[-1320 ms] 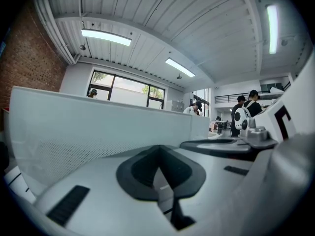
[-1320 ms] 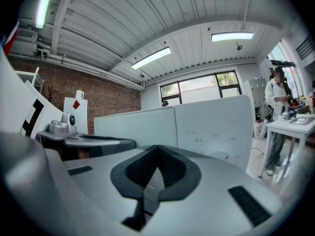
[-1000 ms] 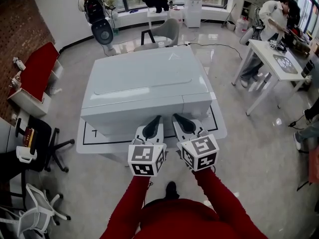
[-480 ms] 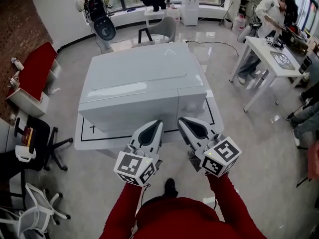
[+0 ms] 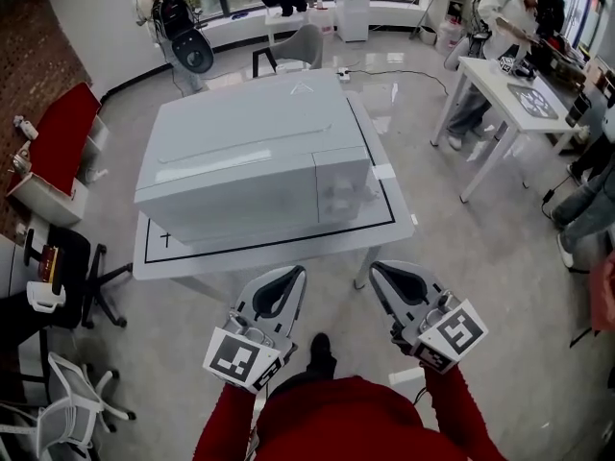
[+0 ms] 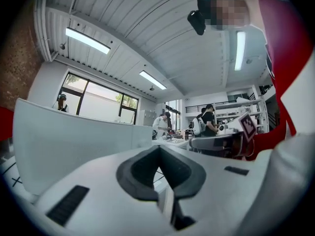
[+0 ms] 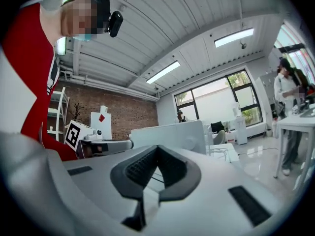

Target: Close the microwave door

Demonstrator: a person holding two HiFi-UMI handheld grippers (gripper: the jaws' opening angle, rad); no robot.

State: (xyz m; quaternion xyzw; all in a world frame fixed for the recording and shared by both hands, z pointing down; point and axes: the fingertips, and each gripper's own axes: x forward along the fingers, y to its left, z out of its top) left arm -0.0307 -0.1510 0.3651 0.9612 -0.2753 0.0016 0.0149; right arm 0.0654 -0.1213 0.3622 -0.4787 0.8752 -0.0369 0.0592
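Red sleeves (image 5: 229, 423), white left tool (image 5: 291, 275), white right tool (image 5: 379, 269), black pads (image 6: 135, 173), marker cubes (image 5: 240, 361)

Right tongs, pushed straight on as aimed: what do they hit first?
Probably the microwave, at its front near the right end. Depth is unclear, so the table edge below might come first.

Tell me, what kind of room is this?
It looks like an office or lab workroom. A person stands at a white desk, there's a swivel chair, and a microwave sits on a table in the middle.
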